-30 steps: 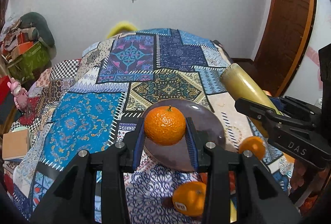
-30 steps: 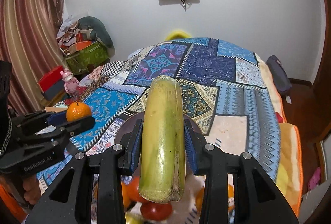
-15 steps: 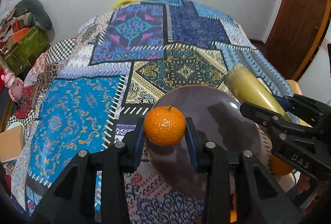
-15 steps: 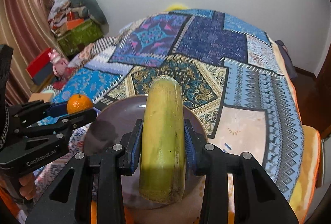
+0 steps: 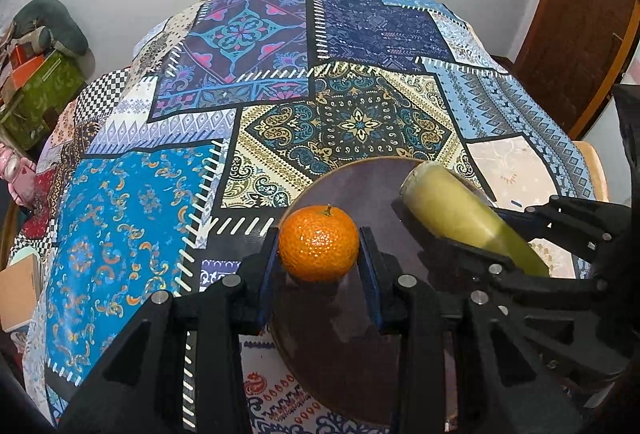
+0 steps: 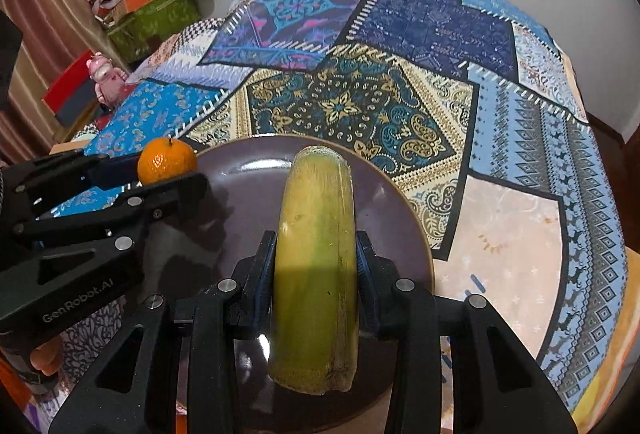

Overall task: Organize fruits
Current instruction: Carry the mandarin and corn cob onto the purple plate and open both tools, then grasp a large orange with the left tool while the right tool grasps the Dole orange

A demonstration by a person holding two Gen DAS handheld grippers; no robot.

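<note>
Over the plate [image 6: 384,193], both grippers are loaded up. The left gripper [image 5: 319,254] has its jaws squeezed on a mandarin [image 5: 319,242], stem up, sitting above the plate's left rim. The right gripper [image 6: 316,266] is clamped on a banana [image 6: 316,258], held lengthwise over the plate's middle with its cut tip pointing away from the camera. From the left wrist, the right gripper's black frame blocks the plate's right side; from the right wrist, the left one covers the plate's left edge.

Plate sits near the front edge of a bed with a patchwork quilt [image 5: 352,121]. Off the bed's left side there's a green box [image 6: 156,17], a red box [image 6: 68,97] and a pink toy [image 6: 106,73]. Left gripper's side reads "GenRobot.AI" [image 6: 78,304].
</note>
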